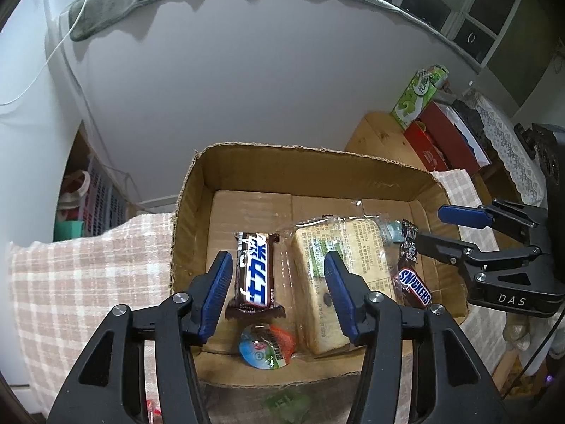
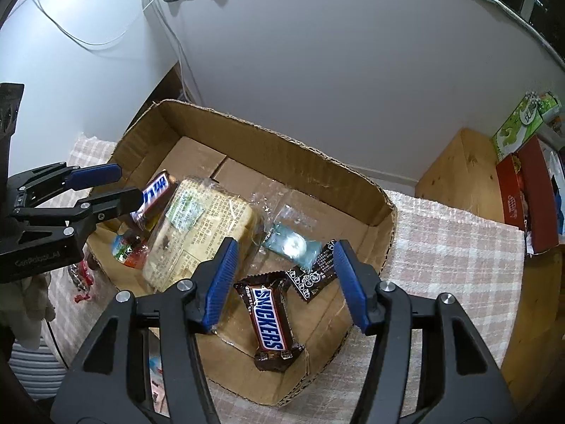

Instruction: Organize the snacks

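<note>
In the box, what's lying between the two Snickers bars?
The wrapped bread slice lies between the Chinese-label Snickers and the English-label Snickers. The left wrist view shows this most plainly, and the right wrist view agrees.

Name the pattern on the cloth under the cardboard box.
Pink-and-white checked cloth; right wrist view shows it best.

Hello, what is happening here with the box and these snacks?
A person holds two grippers over a cardboard box on a checked cloth. The left gripper stands open above a chocolate bar; the right gripper stands open above a Snickers bar. Wrapped bread lies between the bars.
</note>
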Motion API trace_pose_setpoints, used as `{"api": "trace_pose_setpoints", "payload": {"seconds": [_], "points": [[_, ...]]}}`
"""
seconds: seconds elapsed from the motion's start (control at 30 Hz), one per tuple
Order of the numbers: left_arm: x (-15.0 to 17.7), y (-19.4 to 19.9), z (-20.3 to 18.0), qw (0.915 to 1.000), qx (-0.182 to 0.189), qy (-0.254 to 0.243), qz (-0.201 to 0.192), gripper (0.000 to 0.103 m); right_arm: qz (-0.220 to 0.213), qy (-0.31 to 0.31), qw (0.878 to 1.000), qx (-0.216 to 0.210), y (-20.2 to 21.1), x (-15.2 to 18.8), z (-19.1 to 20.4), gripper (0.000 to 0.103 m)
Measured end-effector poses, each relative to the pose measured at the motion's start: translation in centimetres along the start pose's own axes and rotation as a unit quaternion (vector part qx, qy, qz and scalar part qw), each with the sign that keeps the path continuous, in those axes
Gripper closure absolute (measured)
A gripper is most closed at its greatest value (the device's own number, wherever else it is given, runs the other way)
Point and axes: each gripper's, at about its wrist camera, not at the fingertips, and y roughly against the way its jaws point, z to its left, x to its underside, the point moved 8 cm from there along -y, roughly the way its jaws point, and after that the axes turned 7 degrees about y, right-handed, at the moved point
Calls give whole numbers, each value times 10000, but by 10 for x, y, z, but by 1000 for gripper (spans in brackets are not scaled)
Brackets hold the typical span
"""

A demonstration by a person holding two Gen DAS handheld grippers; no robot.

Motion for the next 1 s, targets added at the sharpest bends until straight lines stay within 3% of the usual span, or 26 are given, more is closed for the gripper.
{"api": "trace_pose_setpoints", "payload": {"seconds": [0.53,1.0], "points": [[9,44,13,9994,79,151,-316,50,-257,25,9996,-82,36,9,16,44],[45,95,51,9962,23,647,-584,50,-471,126,9986,-218,72,36,40,44]]}}
